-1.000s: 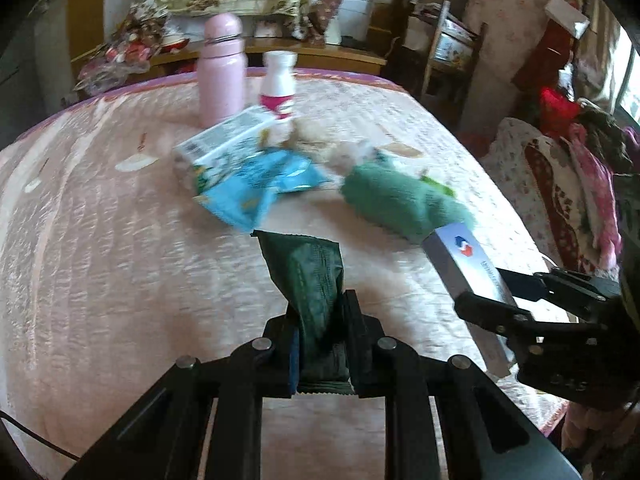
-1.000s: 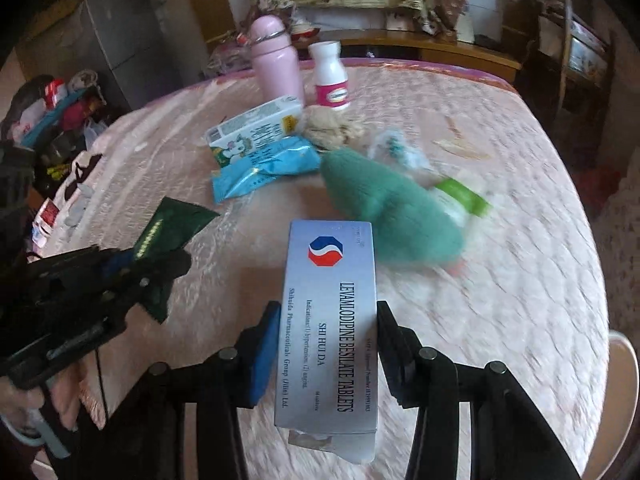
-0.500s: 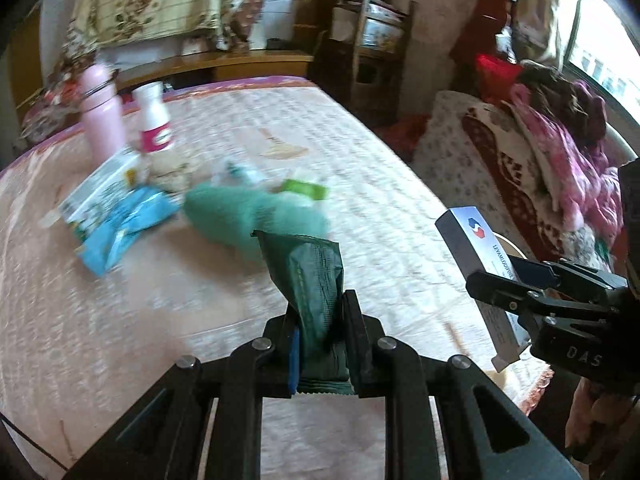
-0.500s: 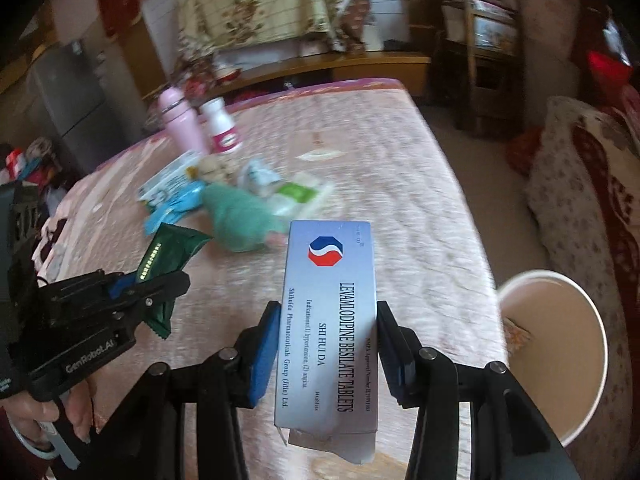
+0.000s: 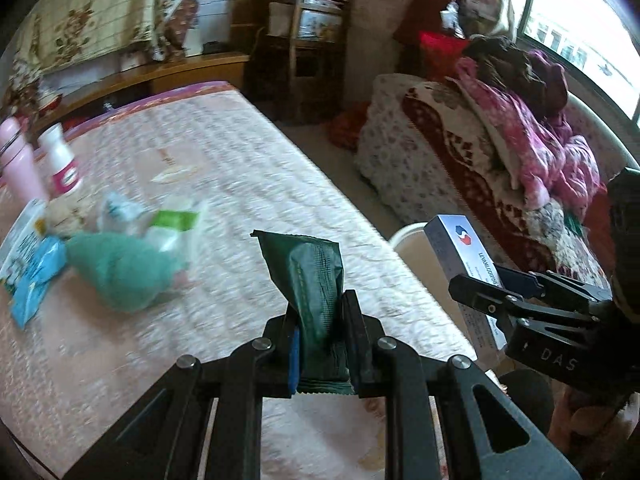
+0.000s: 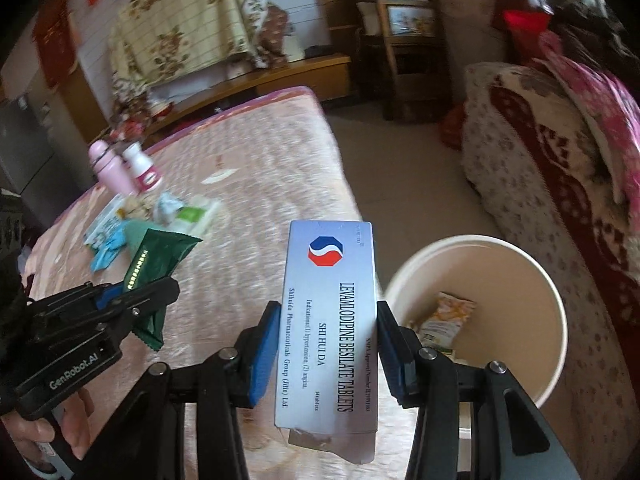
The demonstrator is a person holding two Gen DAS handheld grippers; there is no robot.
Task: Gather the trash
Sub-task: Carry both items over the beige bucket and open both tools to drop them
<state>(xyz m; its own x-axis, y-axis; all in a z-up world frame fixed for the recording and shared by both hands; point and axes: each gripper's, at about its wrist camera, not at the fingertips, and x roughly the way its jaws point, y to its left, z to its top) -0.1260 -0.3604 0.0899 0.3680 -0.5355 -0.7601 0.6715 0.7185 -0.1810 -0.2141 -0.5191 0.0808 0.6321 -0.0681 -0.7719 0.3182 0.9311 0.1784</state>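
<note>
My left gripper (image 5: pixel 320 312) is shut on a dark green snack wrapper (image 5: pixel 308 276), which stands up between its pads over the pink bedspread (image 5: pixel 224 184). In the right wrist view that wrapper (image 6: pixel 156 256) and the left gripper (image 6: pixel 156 292) show at the left. My right gripper (image 6: pixel 328 328) is shut on a silver tablet box (image 6: pixel 332 320), held beside a cream bin (image 6: pixel 520 256) that stands on the floor by the bed's edge with a snack packet (image 6: pixel 444 320) inside. From the left wrist the box (image 5: pixel 464 252) hides part of the bin (image 5: pixel 408 236).
More litter lies on the bed: a green bundle (image 5: pixel 124 272), blue packets (image 5: pixel 32 284), a white-and-green wrapper (image 5: pixel 176 224). A pink flask (image 5: pixel 20 168) and a white bottle (image 5: pixel 62 164) stand behind. A blanket-covered sofa (image 6: pixel 560 152) flanks the floor gap; a wooden chair (image 6: pixel 404 40) is beyond.
Both grippers have swung to the right off the litter pile toward the bed's edge, each still holding its item. The cream bin has come into view beside the tablet box.
</note>
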